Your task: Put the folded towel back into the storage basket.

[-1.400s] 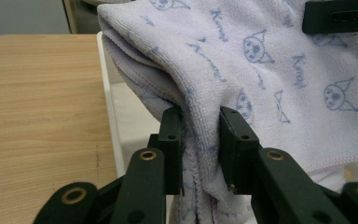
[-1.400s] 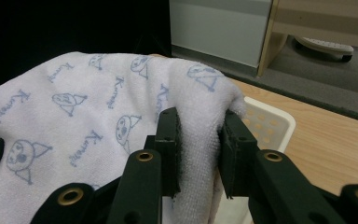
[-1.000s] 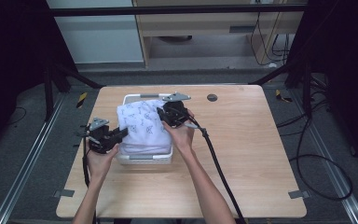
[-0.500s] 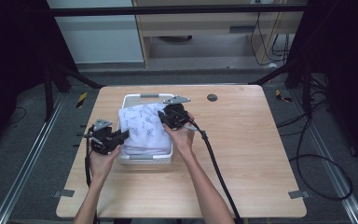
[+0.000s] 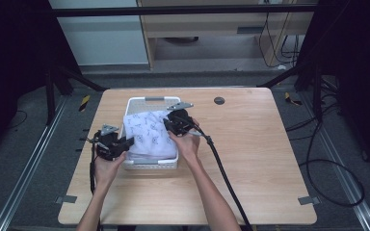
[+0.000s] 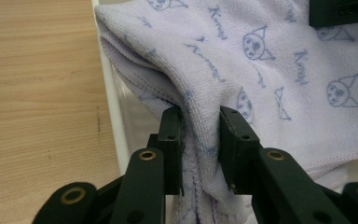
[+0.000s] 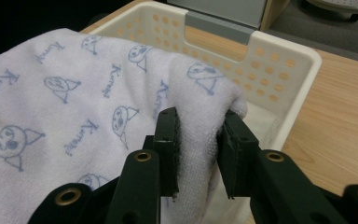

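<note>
White terry towel printed with pale blue cartoon faces is stretched above the white perforated plastic basket on the light wooden desk. The left gripper has its fingers clenched on a bunched fold at the basket's left wall; the right gripper pinches the opposite corner in its fingers near the basket's far end. Compared with a second ago, the cloth sits slightly lower and nearer the person, and both hands have barely shifted. Judgement: the towel is being lowered into the basket; neither grip has yet released.
</note>
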